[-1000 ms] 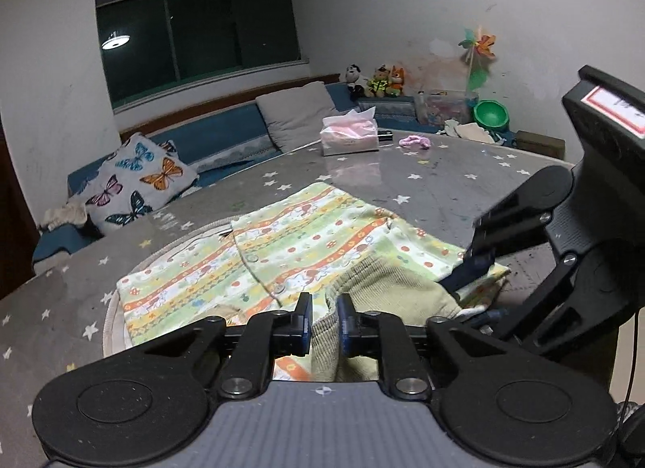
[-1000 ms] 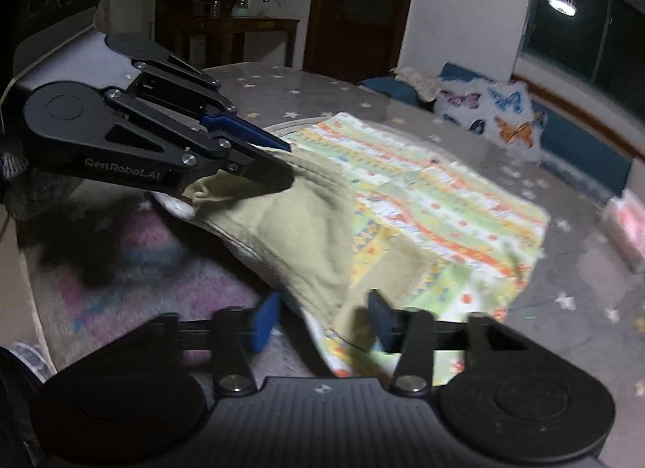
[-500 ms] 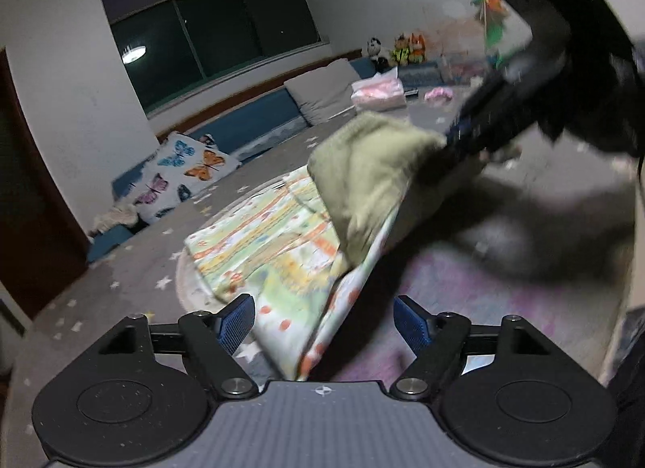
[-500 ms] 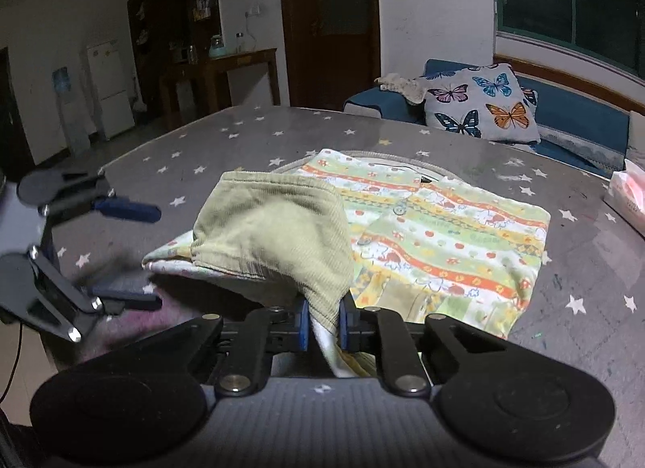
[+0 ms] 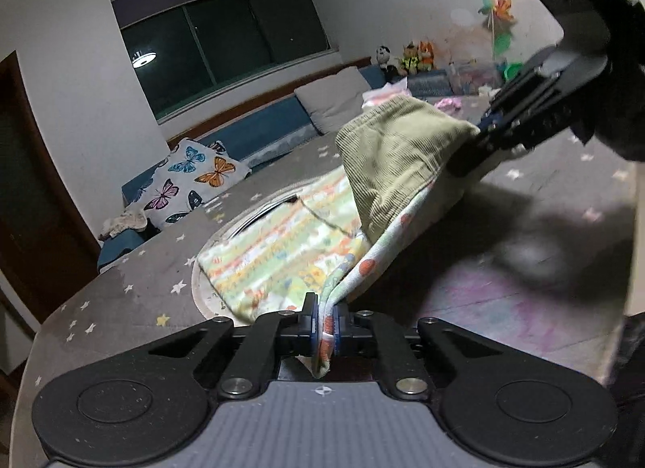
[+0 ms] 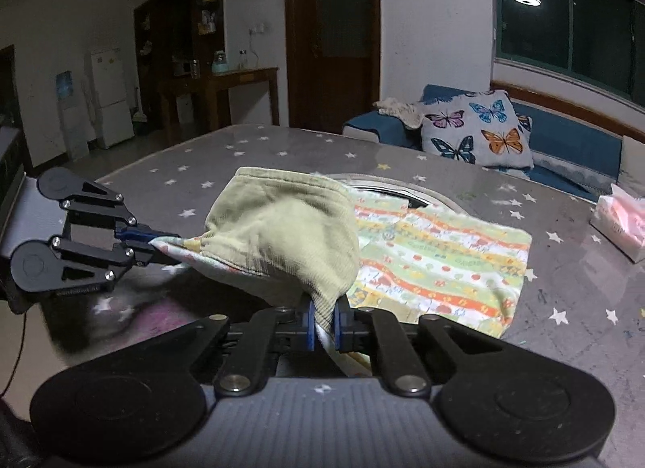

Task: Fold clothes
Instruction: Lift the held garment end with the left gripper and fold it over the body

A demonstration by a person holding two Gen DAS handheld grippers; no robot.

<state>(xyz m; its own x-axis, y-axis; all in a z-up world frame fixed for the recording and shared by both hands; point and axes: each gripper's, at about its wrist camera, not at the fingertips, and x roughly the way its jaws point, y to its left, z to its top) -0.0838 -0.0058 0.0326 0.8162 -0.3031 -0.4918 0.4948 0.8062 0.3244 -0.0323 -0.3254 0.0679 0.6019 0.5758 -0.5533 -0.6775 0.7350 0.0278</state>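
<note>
A small striped patterned garment (image 5: 282,250) with an olive corduroy part (image 5: 395,161) lies on the grey star-print table (image 5: 133,290). My left gripper (image 5: 325,323) is shut on the garment's near patterned edge. My right gripper (image 6: 322,321) is shut on the olive corduroy corner (image 6: 290,234). Both hold the near edge lifted off the table while the far part (image 6: 443,258) lies flat. The right gripper shows in the left wrist view (image 5: 496,129) and the left gripper in the right wrist view (image 6: 149,244).
A tissue box (image 6: 621,222) sits on the table's far side. A blue sofa with a butterfly pillow (image 6: 475,133) stands behind the table. Toys and boxes (image 5: 419,57) line the back. The table's near edge is just below the grippers.
The left gripper let go of the olive corner, opened, then shut on the patterned edge further along. The right gripper shut on the olive corner. The near edge is lifted higher.
</note>
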